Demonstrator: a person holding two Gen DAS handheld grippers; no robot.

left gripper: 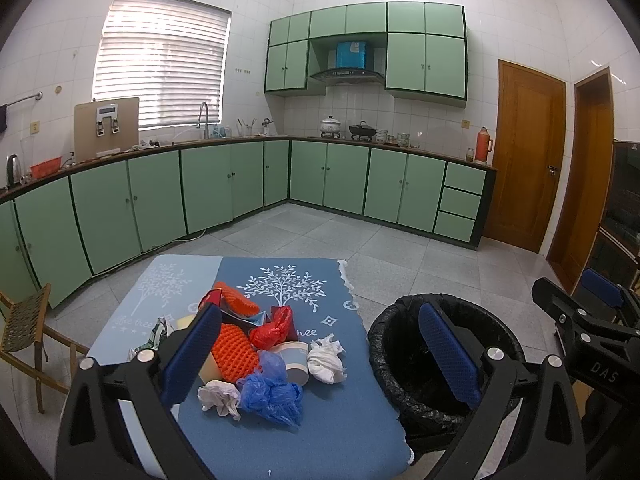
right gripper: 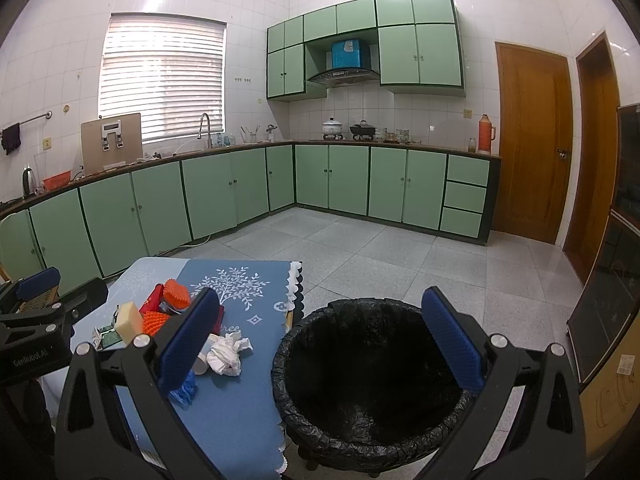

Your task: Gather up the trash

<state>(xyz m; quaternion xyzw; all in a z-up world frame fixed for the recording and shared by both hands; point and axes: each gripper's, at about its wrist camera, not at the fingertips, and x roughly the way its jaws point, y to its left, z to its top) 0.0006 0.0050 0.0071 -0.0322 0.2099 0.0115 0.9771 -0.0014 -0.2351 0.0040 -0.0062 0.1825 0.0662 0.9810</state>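
Observation:
A pile of trash lies on the blue tablecloth: orange foam netting, a red bag, a crumpled blue bag, a paper cup and white tissues. My left gripper is open above the pile with nothing between its fingers. A black-lined bin stands to the right of the table. My right gripper hovers open over the bin's left rim, empty. The white tissue and a yellow sponge show in the right wrist view.
A wooden chair stands left of the table. Green cabinets line the far walls, wooden doors at right. A dark glass cabinet stands at the far right. Grey floor tiles stretch beyond the table.

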